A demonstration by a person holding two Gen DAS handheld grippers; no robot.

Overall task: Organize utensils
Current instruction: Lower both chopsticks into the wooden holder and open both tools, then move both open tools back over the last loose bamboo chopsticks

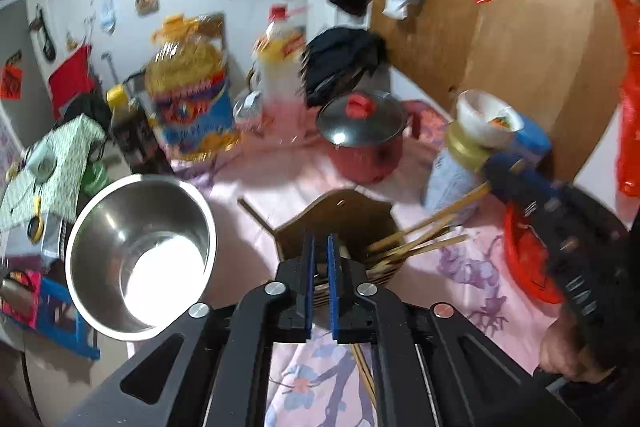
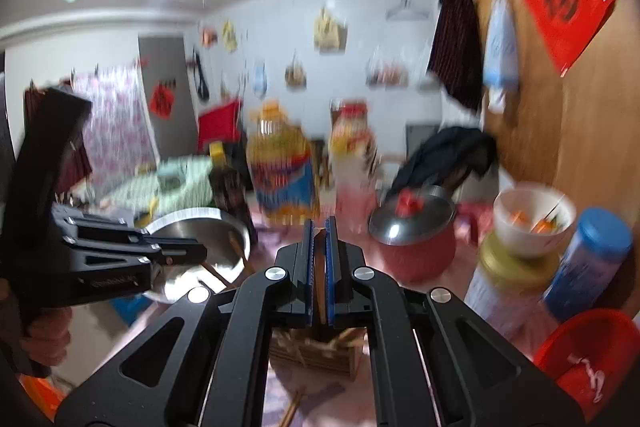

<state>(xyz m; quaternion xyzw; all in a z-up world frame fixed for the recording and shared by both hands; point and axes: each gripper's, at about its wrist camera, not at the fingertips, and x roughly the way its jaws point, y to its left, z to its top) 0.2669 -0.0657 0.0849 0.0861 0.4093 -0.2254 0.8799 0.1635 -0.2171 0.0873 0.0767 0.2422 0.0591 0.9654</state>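
Black left gripper (image 1: 320, 259) frame, blue finger pads (image 1: 307, 267), silver round screws (image 1: 276, 287).

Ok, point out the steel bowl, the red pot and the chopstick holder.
steel bowl (image 1: 120, 227), left wrist view, on its inner wall.
red pot (image 1: 368, 163), left wrist view, on its side below the lid.
chopstick holder (image 1: 340, 215), left wrist view, on its wooden back panel.
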